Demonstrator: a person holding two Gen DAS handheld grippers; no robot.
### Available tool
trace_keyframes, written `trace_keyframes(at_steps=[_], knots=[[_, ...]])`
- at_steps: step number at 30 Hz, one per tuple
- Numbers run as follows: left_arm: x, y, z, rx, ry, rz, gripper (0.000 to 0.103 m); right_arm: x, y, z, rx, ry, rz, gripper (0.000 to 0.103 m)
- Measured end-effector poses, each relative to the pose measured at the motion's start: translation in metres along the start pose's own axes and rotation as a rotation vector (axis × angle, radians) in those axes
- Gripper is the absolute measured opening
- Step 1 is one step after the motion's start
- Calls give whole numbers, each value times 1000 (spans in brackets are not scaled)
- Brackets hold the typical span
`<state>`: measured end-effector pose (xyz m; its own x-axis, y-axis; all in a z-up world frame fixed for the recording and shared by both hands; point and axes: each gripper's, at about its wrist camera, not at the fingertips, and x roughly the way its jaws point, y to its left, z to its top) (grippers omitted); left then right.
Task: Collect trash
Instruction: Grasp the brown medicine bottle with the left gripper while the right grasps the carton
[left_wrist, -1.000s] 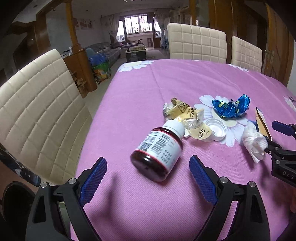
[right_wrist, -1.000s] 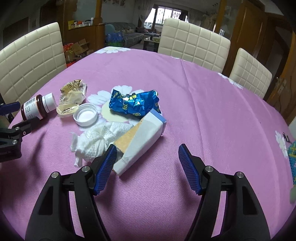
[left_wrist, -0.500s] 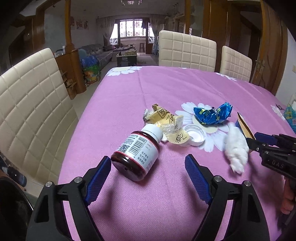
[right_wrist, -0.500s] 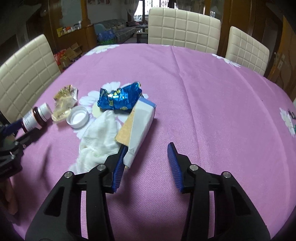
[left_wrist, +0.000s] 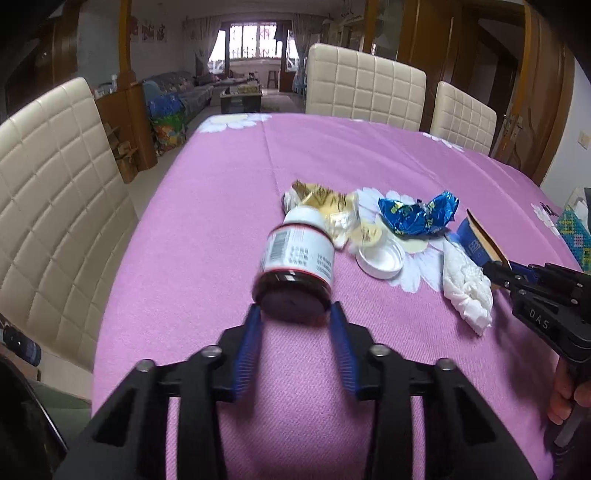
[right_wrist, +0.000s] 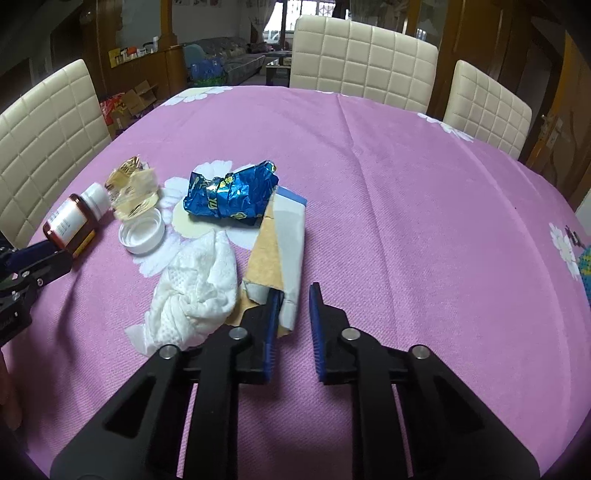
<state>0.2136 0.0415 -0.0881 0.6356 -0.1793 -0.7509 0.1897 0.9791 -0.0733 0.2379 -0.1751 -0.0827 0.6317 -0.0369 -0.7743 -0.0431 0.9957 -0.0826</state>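
On the pink tablecloth (left_wrist: 207, 229), the brown bottle (left_wrist: 295, 273) lies on its side, its base between the closing jaws of the left gripper (left_wrist: 295, 314). Glass or hard plastic, it looks stiff and smooth, so it could roll or slip; its round base is the sensible grip. The right gripper (right_wrist: 293, 295) is pinched narrow on the torn end of the flat paper box (right_wrist: 284, 251), light and crushable. A second ago both stood wide.
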Motion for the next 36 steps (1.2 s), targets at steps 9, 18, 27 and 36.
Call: trace_keyframes(at_steps=[9, 18, 27, 36], knots=[[-1, -6, -5, 15, 18, -41, 31, -5, 7, -1, -36, -41, -50, 13], [5, -15, 1, 45, 3, 39, 92, 1, 7, 4, -31, -22, -28, 13], [23, 4, 28, 6, 1, 84, 88, 14, 1, 12, -13, 7, -17, 13], [15, 0, 24, 9, -26, 65, 49, 2, 3, 10, -24, -46, -85, 13]])
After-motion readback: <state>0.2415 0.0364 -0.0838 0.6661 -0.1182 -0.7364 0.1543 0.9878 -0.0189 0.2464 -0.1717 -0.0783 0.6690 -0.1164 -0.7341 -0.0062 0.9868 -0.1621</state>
